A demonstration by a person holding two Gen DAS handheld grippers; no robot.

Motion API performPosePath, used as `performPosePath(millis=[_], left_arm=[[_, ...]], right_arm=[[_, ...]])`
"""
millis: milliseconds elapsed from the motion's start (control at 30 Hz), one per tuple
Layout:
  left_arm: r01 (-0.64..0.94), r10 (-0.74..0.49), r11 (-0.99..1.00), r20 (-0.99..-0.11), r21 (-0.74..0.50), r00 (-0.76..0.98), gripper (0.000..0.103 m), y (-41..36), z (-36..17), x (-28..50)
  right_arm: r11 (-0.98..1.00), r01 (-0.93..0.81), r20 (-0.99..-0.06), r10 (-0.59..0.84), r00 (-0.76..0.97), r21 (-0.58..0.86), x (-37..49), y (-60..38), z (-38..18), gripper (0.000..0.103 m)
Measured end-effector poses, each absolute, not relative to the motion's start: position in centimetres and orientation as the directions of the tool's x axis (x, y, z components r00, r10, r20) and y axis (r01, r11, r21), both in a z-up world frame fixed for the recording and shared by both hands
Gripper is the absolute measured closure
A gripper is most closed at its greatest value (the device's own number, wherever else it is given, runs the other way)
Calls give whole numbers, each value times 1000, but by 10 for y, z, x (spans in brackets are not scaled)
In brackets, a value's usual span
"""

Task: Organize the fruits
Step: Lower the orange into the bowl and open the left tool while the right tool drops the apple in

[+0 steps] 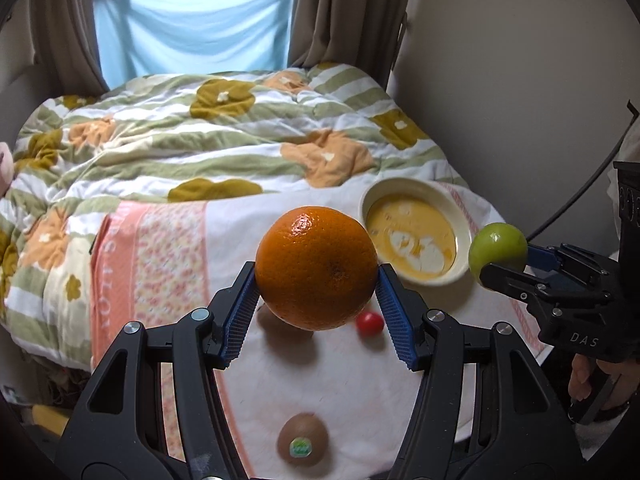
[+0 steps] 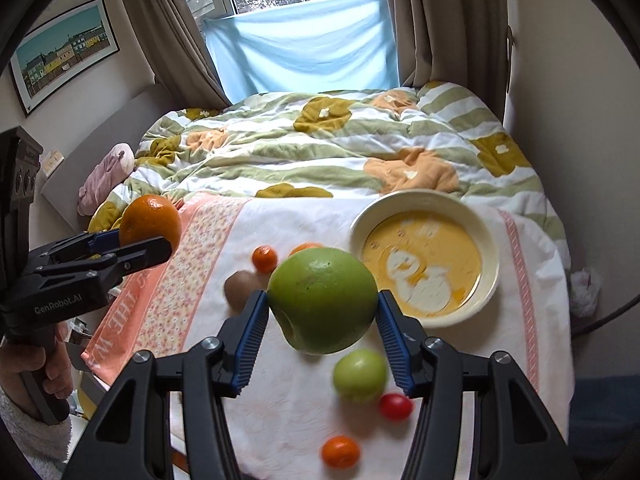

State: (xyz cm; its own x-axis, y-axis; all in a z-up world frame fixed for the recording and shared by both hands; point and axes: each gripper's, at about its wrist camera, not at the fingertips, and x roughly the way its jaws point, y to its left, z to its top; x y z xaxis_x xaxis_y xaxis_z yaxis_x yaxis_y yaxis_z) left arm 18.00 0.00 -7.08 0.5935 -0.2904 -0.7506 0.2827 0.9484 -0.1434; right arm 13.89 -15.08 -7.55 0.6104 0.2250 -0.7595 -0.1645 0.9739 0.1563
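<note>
The bed (image 2: pixel 360 152), covered by a rumpled flower-print quilt, fills most of the scene, and a white towel with pink patterned bands (image 2: pixel 280 360) is spread over its near end, apparently as a clean surface for the fruit. At the towel's far right sits the round cream-rimmed bowl with a yellow inside and a white figure (image 2: pixel 426 260); it holds nothing yet, so I judge it the place where the fruit is to be gathered.

The left gripper (image 1: pixel 316 276) is clenched on a large glossy, dimpled orange (image 1: pixel 316 268), its blue ribbed fingers (image 1: pixel 240 308) pressing on either side, held in the air above the towel just left of the bowl. The right gripper (image 2: pixel 322 304) grasps a big green apple (image 2: pixel 322 300), smooth with a brownish mark, raised near the bowl's left edge; both seem poised for delivery.

Loose on the towel lie a smaller green apple (image 2: pixel 360 376), a fuzzy brown kiwi with a sticker (image 1: pixel 303 442), a second kiwi (image 2: pixel 242 288), two small tangerines (image 2: pixel 264 259) (image 2: pixel 341 452), and a red cherry tomato (image 2: pixel 395 406) near the small apple
</note>
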Motion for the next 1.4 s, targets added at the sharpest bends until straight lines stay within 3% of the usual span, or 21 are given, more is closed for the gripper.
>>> performPosePath(millis=[500,900,1133,1167,1200,1233,1267,1400], left_arm=[[304,-306,939,-794,-161,525,41,-115,-122,287],[412,-253,910,-858,-53,448,40,-192,-194,335],[442,-221,897,-872,-5,437,39,-205,-206,338],[444,-216,896,-866,7,450,38,-205,-204,338],[449,-217,893,-860,16,463,26,-205,-201,336],[448,-216,894,-852,24,477,4,-204,-197,334],[440,-209,897,-843,36,495,0,-202,-193,333],[426,-224,905,-832,16,508,0,-185,-177,326]], right_arm=[[973,-168,-782,227,580,158,241,-249,-94,52],[976,-117,-818,219,532,186,273,-301,-136,52],[975,-94,-826,222,518,203,278,-312,-145,52],[975,-90,-826,222,518,205,278,-313,-146,52],[975,-87,-826,222,518,207,278,-313,-146,52],[974,-85,-826,222,519,209,278,-314,-146,52],[974,-84,-825,222,520,209,279,-314,-145,52],[975,-87,-823,219,524,203,279,-313,-142,52]])
